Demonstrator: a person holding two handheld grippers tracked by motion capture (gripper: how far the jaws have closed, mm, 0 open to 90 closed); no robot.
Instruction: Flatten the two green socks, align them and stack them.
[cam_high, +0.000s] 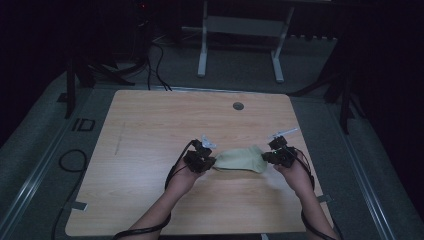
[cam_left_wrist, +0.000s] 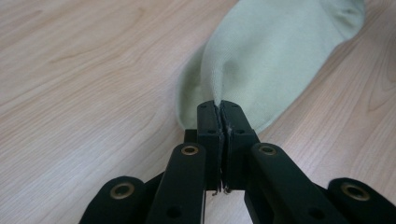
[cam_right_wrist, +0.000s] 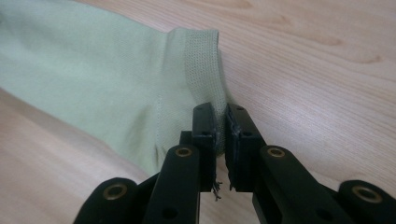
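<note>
The left gripper (cam_left_wrist: 219, 108) is clenched on the pale green sock (cam_left_wrist: 275, 56): in the left gripper view its two black jaws stand pressed together, and a fold of the fabric is pinched between the tips. From this pinch the sock runs away over the wood and becomes wider, and its rounded far end lies flat near the top right corner of that view.

The right gripper (cam_right_wrist: 222, 112) grasps the other end of the same sock (cam_right_wrist: 93, 79). In the right gripper view its jaws are closed on the edge of the ribbed cuff (cam_right_wrist: 201, 60), with only a thin slit between them, and some loose threads hang below the pads. The rest of the sock stretches to the left and lies on the wood.

In the high view the left gripper (cam_high: 202, 159) and the right gripper (cam_high: 278, 155) stand at the two ends of the sock (cam_high: 240, 160), which lies between them, in the near middle part of the wooden table (cam_high: 150, 130). The person's forearms come in from the bottom edge, and a black cable trails from each gripper. A small round grey cap (cam_high: 238, 106) sits in the table near its far edge, well apart from the sock.
</note>
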